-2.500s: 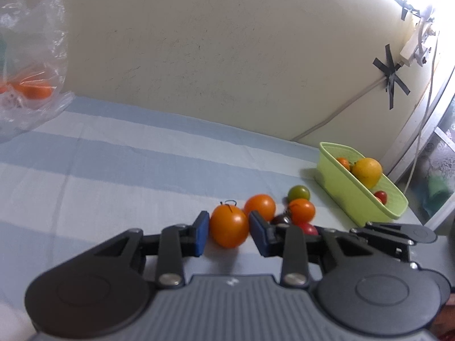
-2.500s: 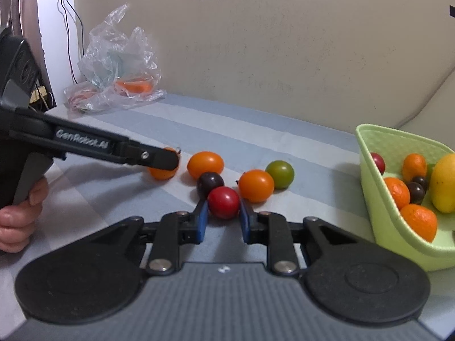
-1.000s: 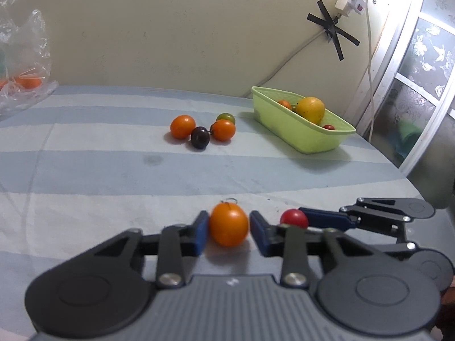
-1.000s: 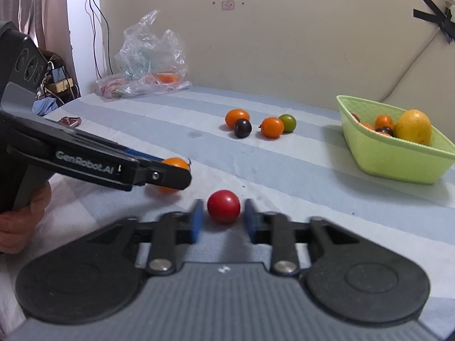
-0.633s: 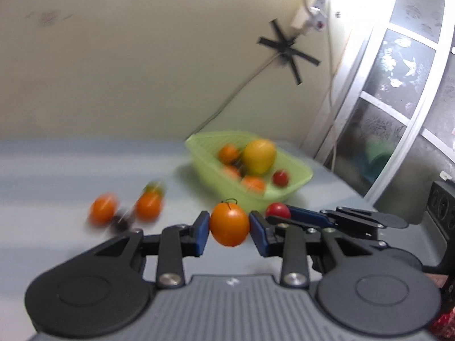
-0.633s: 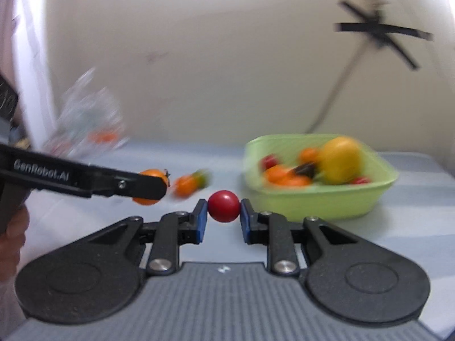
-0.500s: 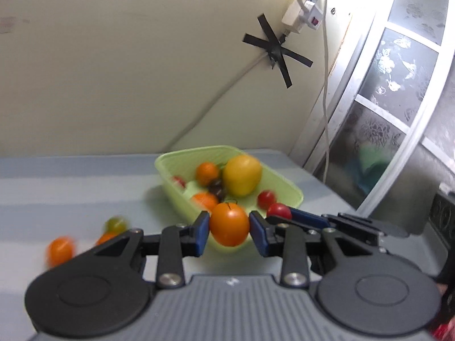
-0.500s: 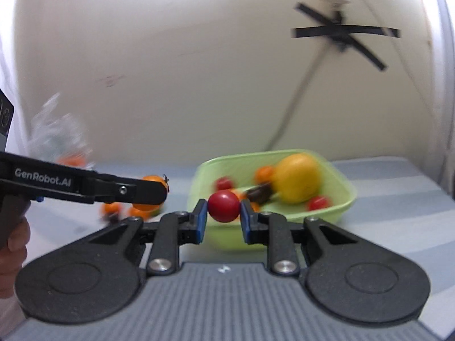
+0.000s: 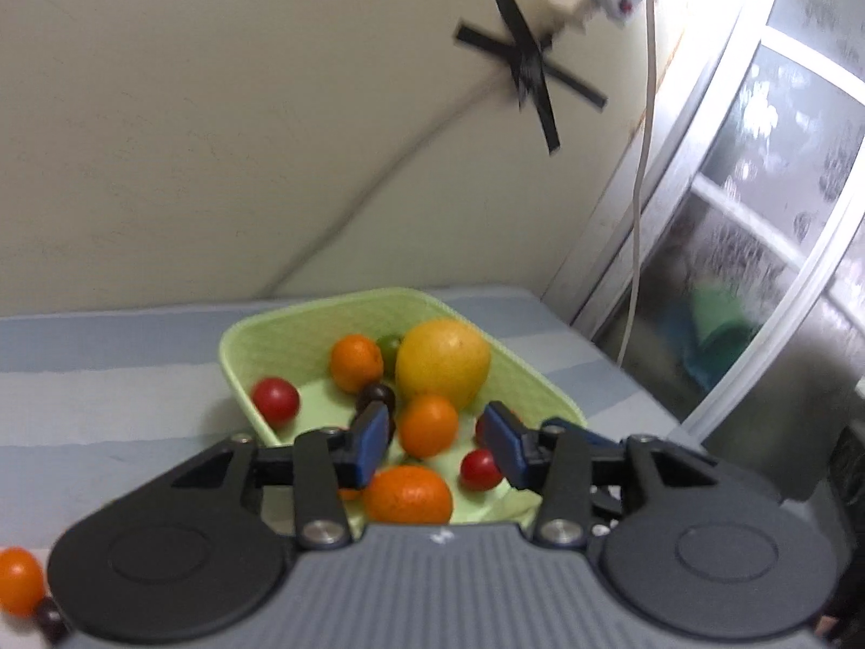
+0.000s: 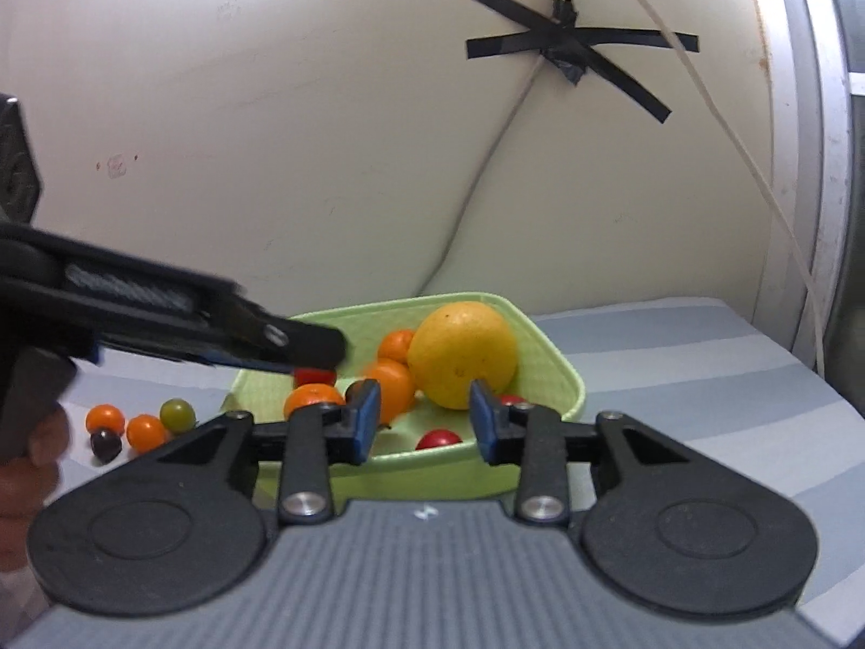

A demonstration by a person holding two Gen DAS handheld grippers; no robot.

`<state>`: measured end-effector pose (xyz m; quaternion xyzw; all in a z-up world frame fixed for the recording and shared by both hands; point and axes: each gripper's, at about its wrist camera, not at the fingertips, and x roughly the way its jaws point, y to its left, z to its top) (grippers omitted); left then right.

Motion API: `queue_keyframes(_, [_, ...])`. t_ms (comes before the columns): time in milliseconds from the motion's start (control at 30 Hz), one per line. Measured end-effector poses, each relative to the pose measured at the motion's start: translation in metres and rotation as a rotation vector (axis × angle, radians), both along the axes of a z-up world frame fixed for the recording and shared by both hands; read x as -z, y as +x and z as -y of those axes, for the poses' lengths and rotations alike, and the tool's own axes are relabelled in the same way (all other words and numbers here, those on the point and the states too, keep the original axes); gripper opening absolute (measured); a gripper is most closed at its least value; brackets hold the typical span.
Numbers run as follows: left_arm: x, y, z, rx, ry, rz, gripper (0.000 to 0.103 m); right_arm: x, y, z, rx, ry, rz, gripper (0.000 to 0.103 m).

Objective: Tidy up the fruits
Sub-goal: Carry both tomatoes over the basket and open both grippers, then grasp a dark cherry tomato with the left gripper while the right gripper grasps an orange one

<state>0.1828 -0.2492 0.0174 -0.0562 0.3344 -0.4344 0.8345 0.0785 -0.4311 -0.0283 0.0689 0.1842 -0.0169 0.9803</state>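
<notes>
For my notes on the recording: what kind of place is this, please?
Probably a room in a home: a blue-striped cloth surface, a cream wall with a black-taped cable, and a frosted patterned window beside it.

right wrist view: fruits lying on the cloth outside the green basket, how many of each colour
orange fruits: 2
green fruit: 1
dark fruit: 1
total: 4

basket: pale green plastic, finely textured
tomatoes: smooth, glossy skin
bench: striped blue cloth, matt
left gripper: matt black plastic
</notes>
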Motion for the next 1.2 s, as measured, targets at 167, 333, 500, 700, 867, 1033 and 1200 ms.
queue_keyframes(167, [-0.027, -0.006, -0.080, -0.118, -0.091, 0.033, 0.041, -0.016, -0.017, -0.005, -0.031, 0.043, 0.061, 0.039])
queue_keyframes(333, [-0.021, -0.015, -0.166, -0.280, -0.031, 0.055, 0.041, -0.029, -0.023, -0.038, -0.184, 0.067, 0.078, 0.039])
queue_keyframes(500, [0.009, -0.015, -0.200, -0.331, -0.004, -0.032, 0.044, -0.019, -0.003, -0.090, -0.326, 0.061, -0.006, 0.039])
queue_keyframes(700, [0.030, -0.007, -0.200, -0.308, -0.042, -0.089, 0.044, -0.001, 0.031, -0.129, -0.372, 0.008, -0.102, 0.039])
queue_keyframes(867, [0.036, -0.014, -0.194, -0.271, -0.044, -0.061, 0.044, 0.006, 0.053, -0.130, -0.333, 0.012, -0.148, 0.039])
queue_keyframes(1033, [0.033, -0.049, -0.174, -0.221, 0.069, 0.130, 0.044, 0.011, 0.072, -0.120, -0.324, 0.121, -0.195, 0.039])
queue_keyframes(1200, [0.034, -0.059, -0.161, -0.166, 0.158, 0.210, 0.044, 0.019, 0.078, -0.129, -0.358, 0.148, -0.243, 0.039])
